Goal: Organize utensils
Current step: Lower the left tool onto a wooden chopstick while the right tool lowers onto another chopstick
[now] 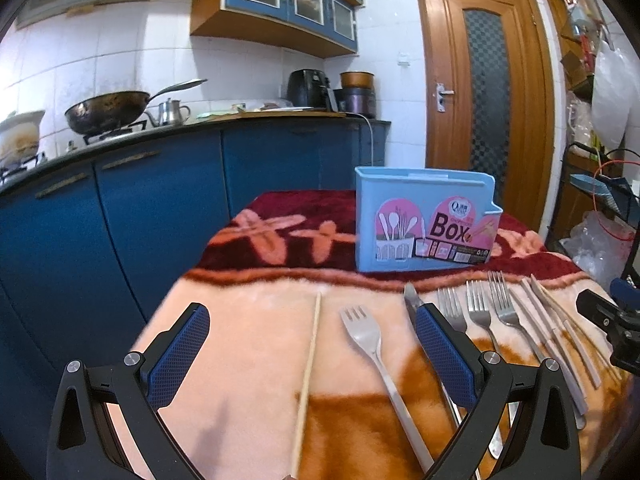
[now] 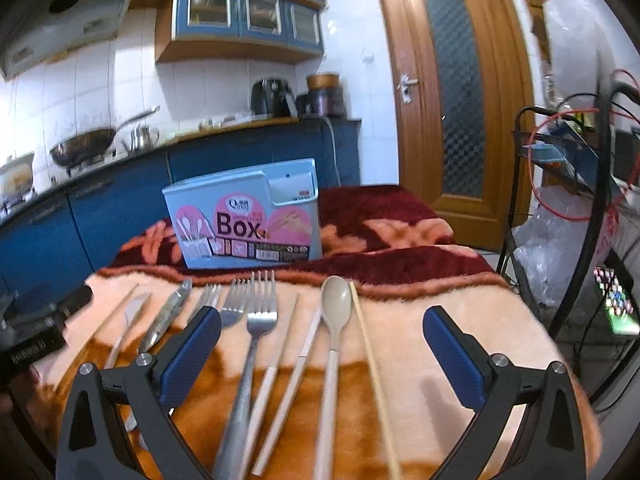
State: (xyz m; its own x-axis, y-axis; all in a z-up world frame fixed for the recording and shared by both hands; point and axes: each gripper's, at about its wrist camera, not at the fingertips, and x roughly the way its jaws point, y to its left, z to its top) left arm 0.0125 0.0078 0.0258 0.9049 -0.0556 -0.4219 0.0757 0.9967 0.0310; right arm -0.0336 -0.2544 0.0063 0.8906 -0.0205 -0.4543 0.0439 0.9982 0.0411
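Kitchen — white tiled walls point(image 1: 248, 68), blue base cabinets point(image 1: 160, 200), glass-fronted wall cupboards point(image 1: 296, 0), wooden door point(image 1: 484, 92) with patterned glass.

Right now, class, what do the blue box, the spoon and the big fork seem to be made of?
Blue box: likely plastic, with smooth moulded walls and a printed label. Spoon: beige and matte, probably plastic, though possibly ceramic. Big fork: metal, apparently stainless steel, with a grey sheen and bright glints on the tines.

Utensils are lying in a row across the near blanket point(image 1: 248, 360), crowding it from chopstick point(image 1: 308, 364) to chopstick point(image 2: 374, 364). The box point(image 1: 424, 224) is standing behind them, blocking the far middle. Bare blanket is lying open far left and near right point(image 2: 420, 320).
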